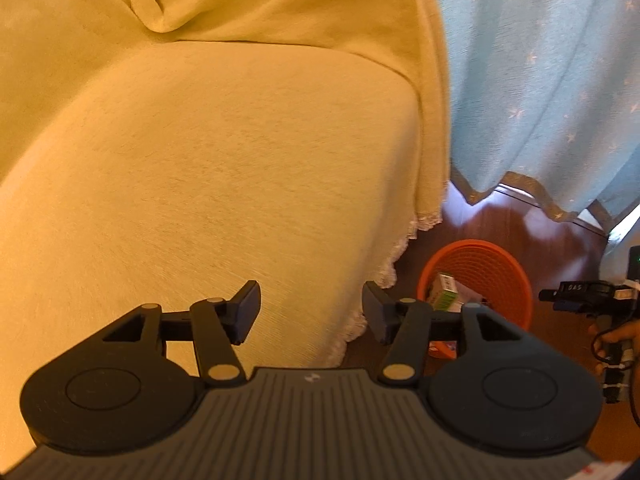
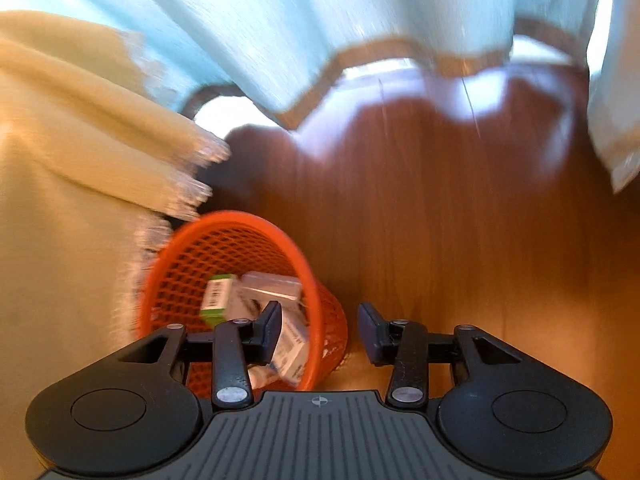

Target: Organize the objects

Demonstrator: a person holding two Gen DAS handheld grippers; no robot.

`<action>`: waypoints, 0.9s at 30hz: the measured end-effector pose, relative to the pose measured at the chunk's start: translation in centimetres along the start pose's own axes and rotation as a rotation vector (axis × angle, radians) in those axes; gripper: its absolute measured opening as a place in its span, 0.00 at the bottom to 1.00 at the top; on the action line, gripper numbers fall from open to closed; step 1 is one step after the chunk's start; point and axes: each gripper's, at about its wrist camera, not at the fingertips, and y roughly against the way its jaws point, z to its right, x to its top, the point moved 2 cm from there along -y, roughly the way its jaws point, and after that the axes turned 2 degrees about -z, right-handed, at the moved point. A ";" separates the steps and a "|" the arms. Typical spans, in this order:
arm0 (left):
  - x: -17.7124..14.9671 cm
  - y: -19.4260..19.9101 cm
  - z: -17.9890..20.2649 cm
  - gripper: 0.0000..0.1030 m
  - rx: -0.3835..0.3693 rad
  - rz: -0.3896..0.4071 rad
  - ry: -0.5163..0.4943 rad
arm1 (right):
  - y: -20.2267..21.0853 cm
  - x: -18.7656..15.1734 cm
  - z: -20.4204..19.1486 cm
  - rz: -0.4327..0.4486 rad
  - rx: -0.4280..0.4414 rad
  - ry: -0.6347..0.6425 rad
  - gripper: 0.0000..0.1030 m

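Observation:
An orange mesh basket (image 2: 176, 264) stands on the wooden floor beside the draped sofa and holds several small boxes, one of them a green and white box (image 2: 218, 300). My right gripper (image 2: 318, 330) hangs open above the basket's right rim with nothing between its fingers. In the left wrist view the same basket (image 1: 500, 276) shows at lower right with the green box (image 1: 446, 294) inside. My left gripper (image 1: 312, 312) is open and empty over the front edge of the yellow sofa cover (image 1: 200, 160). The right gripper's body (image 1: 592, 300) and the hand holding it appear at that view's right edge.
Pale blue curtains (image 1: 540, 80) with small stars hang behind the basket, their hem just above the floor. A reddish wooden floor (image 2: 440, 220) stretches to the right of the basket. The sofa cover's lace fringe (image 2: 188, 188) hangs next to the basket.

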 end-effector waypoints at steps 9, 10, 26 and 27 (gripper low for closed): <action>-0.1 7.1 2.3 0.57 -0.031 -0.006 0.040 | 14.8 -2.1 -4.8 0.053 0.067 0.200 0.40; -0.1 8.1 2.5 0.57 -0.035 -0.003 0.043 | 16.2 -2.5 -5.5 0.056 0.070 0.210 0.41; -3.4 22.5 3.9 0.64 -0.143 0.007 0.024 | 36.7 -11.7 -13.3 0.089 0.018 0.264 0.45; -3.7 23.6 3.8 0.64 -0.142 -0.001 0.026 | 37.7 -12.3 -13.8 0.085 0.009 0.270 0.45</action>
